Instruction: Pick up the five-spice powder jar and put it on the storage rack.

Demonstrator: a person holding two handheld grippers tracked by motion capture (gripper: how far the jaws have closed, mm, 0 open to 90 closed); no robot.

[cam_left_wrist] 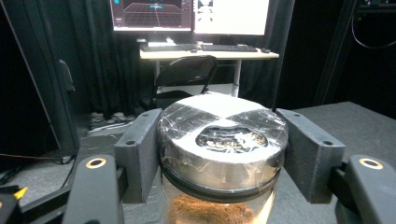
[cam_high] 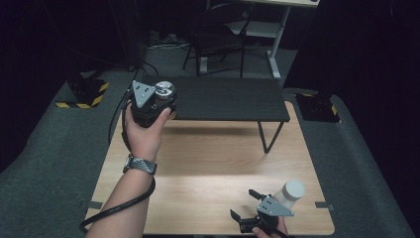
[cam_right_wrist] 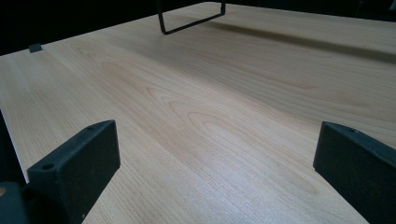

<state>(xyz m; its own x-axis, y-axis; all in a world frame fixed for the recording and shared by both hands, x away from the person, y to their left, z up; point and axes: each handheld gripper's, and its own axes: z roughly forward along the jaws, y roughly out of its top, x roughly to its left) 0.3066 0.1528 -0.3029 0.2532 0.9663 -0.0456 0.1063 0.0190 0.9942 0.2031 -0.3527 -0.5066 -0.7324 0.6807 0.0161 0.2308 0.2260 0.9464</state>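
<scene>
Down front in the high view, the right hand-held gripper (cam_high: pixel 243 204) rests wide open and empty, well short of the black shelf (cam_high: pixel 233 99). Left gripper view: left hand-held gripper (cam_left_wrist: pixel 222 149) clamps the jar (cam_left_wrist: pixel 222 144); set it upright onto that shelf. Right gripper view: bare worktop (cam_right_wrist: pixel 210 93) before the shelf.

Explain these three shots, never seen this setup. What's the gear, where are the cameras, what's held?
No robot here: a person holds a two-fingered gripper in each hand. The high view looks down on a wooden table with a black shelf standing on it. The other two views come from cameras riding on the grippers, looking along their black fingers. The left gripper is shut on a jar with a shiny lid wrapped in film and brown powder inside, held up by the shelf. The right gripper is open, low over bare wood. A white-capped bottle stands beside it.
</scene>
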